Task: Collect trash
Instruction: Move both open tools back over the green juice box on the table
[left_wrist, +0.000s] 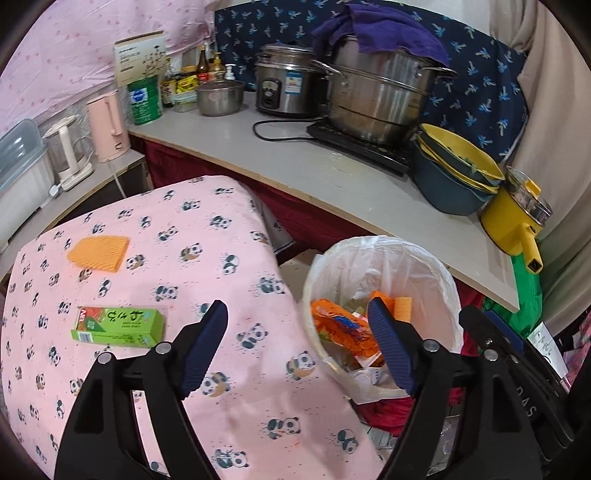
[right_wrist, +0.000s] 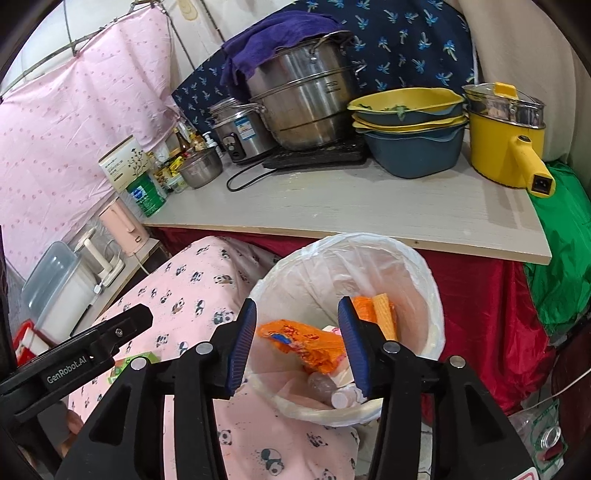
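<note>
A white-lined trash bin (left_wrist: 436, 266) (right_wrist: 417, 266) stands beside a table with a pink panda cloth (left_wrist: 207, 258) (right_wrist: 192, 295). The bin holds an orange snack wrapper (left_wrist: 343, 328) (right_wrist: 306, 343), an orange sponge piece (right_wrist: 384, 314) and other scraps. On the cloth lie a green carton (left_wrist: 118, 326) and an orange cloth (left_wrist: 98, 253). My left gripper (left_wrist: 295, 347) is open and empty over the table's edge, near the bin. My right gripper (right_wrist: 297, 343) is open and empty above the bin. The left gripper also shows at the left of the right wrist view (right_wrist: 122, 328).
A counter (left_wrist: 332, 177) (right_wrist: 369, 210) behind the bin carries a steel steamer pot (left_wrist: 376, 96), rice cooker (left_wrist: 286, 86), stacked blue and yellow basins (right_wrist: 410, 125) and a yellow electric pot (right_wrist: 506, 144). A pink kettle (left_wrist: 107, 127) stands on a low shelf at left.
</note>
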